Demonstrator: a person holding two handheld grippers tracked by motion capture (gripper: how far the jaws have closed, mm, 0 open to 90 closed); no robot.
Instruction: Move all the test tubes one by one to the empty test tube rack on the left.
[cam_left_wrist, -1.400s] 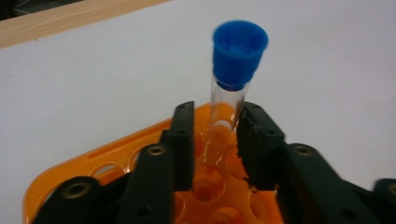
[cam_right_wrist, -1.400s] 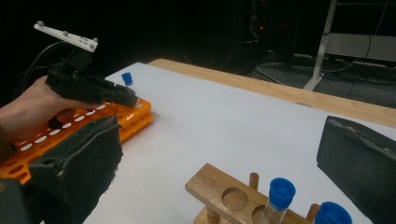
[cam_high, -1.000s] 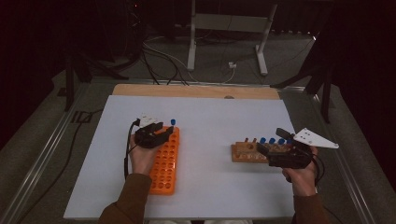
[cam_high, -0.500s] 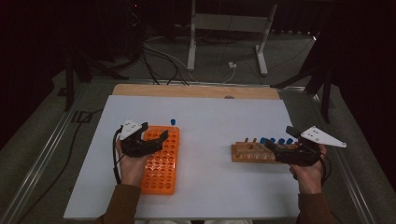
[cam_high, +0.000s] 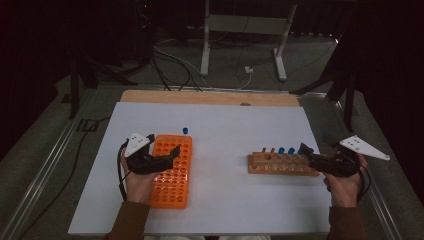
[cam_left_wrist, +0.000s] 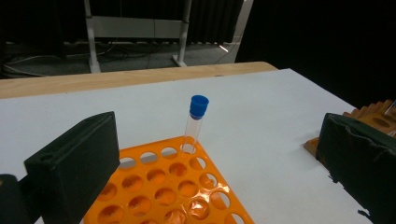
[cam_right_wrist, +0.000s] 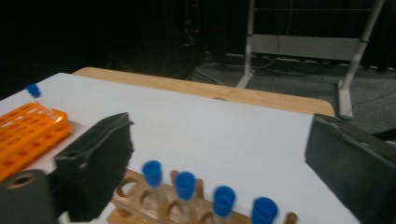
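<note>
Tube: a clear tube (cam_left_wrist: 195, 122) with a blue cap stands upright in a far-corner hole of the orange rack (cam_left_wrist: 177, 189); seen from above, its cap (cam_high: 185, 130) marks the rack's far end.
Tube axis: vertical, cap up, so it looks fully seated.
Left gripper: the left gripper (cam_high: 174, 151) hovers over the orange rack, on the near side of the tube; its jaws have just been opening, stand wide apart and hold nothing.
Tube from left gripper: ahead and between the jaws' lines, well clear of both pads.
Wooden rack: the wooden rack (cam_high: 280, 164) lies well to the right of the orange rack, long side running left to right.
Capped tubes: four blue-capped tubes (cam_right_wrist: 185, 189) stand upright in a row in the wooden rack, just below the right gripper's jaws.
Right gripper: the right gripper (cam_high: 304, 150) sits at the wooden rack's right end; its jaws have just been closing a little, with nothing between them, and stand apart, empty.
Nearer hand: the right one is nearer the tubes left in the wooden rack, so the next pick likely falls to it, with a drop onto a cap.
Table: white sheet (cam_high: 225, 120) under both racks.
</note>
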